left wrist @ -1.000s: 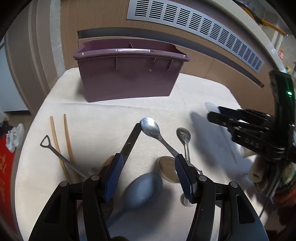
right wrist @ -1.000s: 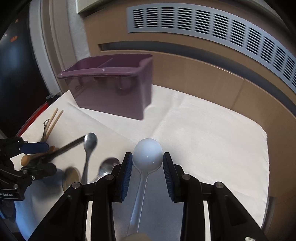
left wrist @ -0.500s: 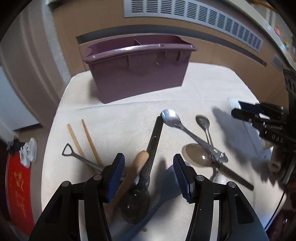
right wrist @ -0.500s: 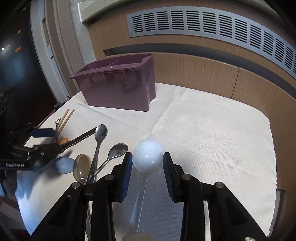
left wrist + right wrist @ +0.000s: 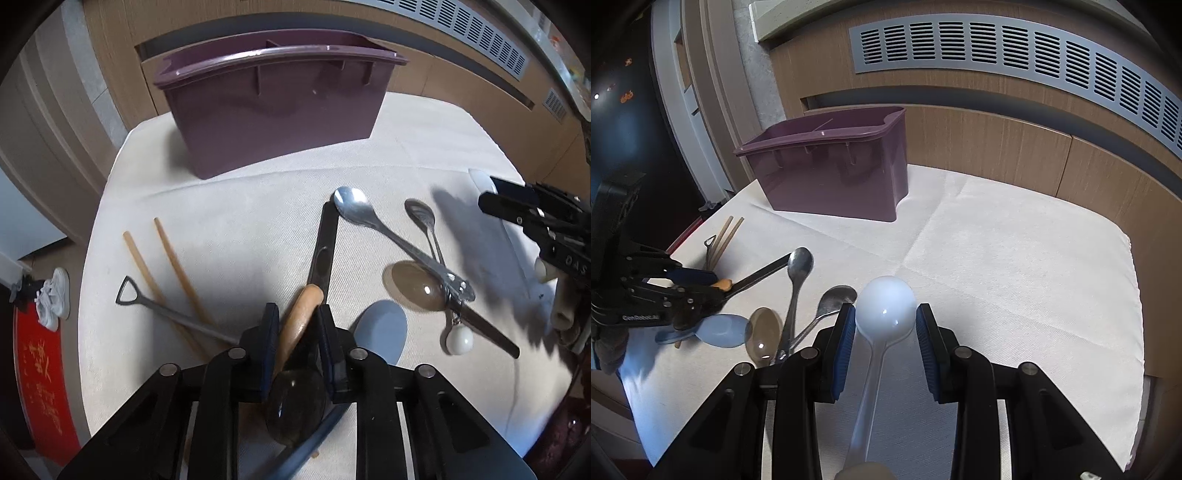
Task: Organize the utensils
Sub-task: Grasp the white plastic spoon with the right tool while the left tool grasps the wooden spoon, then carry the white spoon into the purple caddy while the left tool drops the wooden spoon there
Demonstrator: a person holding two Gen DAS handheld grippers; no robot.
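Note:
My left gripper (image 5: 297, 326) points down at a pile of utensils. Its jaws are closing, and the pads sit against the wooden handle (image 5: 301, 314) of a spoon whose dark translucent bowl (image 5: 295, 406) lies under the gripper. A black flat handle (image 5: 325, 243) runs beside it. My right gripper (image 5: 885, 332) is shut on the bowl of a white plastic spoon (image 5: 885, 310), held above the cloth. The purple divided caddy (image 5: 273, 110) (image 5: 831, 173) stands at the back of the table. In the right wrist view my left gripper (image 5: 701, 284) shows at the left edge.
On the white cloth (image 5: 1015, 258) lie two chopsticks (image 5: 173, 266), a shovel-handled pick (image 5: 127, 291), two metal spoons (image 5: 354, 210) (image 5: 421, 218), an amber spoon (image 5: 417, 284) and a blue spoon (image 5: 380, 328). Wooden cabinet fronts stand behind. The floor drops off at the left.
The left gripper's jaws have narrowed from wide open to close around the wooden handle, and it has shifted left and down over the pile. The right gripper still holds the white spoon.

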